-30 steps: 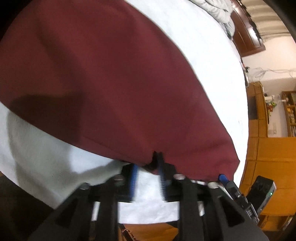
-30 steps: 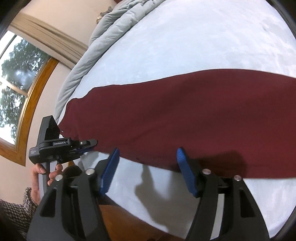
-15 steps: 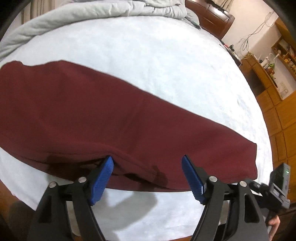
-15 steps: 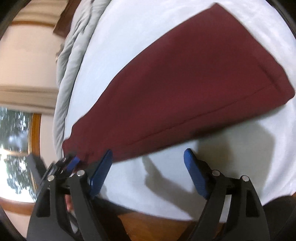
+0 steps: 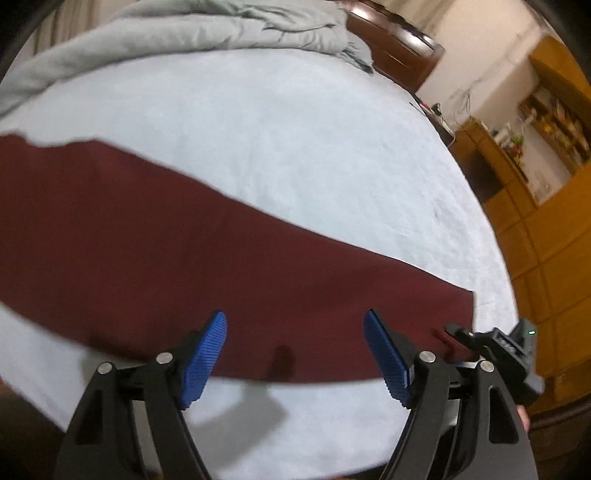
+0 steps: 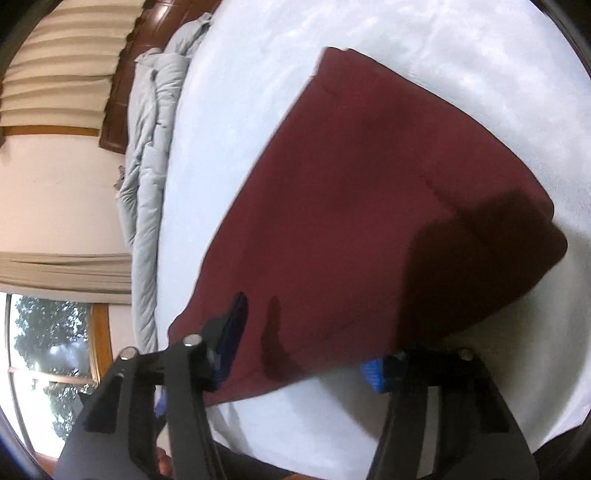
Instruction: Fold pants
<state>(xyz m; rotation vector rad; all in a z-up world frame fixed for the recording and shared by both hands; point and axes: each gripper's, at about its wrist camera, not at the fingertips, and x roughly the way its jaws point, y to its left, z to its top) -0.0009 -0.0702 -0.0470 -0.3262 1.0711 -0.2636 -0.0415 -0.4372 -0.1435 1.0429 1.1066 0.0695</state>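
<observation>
The left gripper (image 5: pixel 293 354) has let go of the maroon pants (image 5: pixel 147 251) and lifted; its jaws stand wide open above the near edge. The right gripper (image 6: pixel 306 343) has swung to the hem end, and its jaws, just closing, straddle the cloth without pinching yet. The pants lie flat on the white bed (image 5: pixel 295 140).

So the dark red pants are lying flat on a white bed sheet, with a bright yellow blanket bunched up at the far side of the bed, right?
Not quite: the bunched blanket is pale grey, not bright yellow, as the left wrist view shows. The rest holds: the dark red pants lie flat on the white bed sheet.
</observation>
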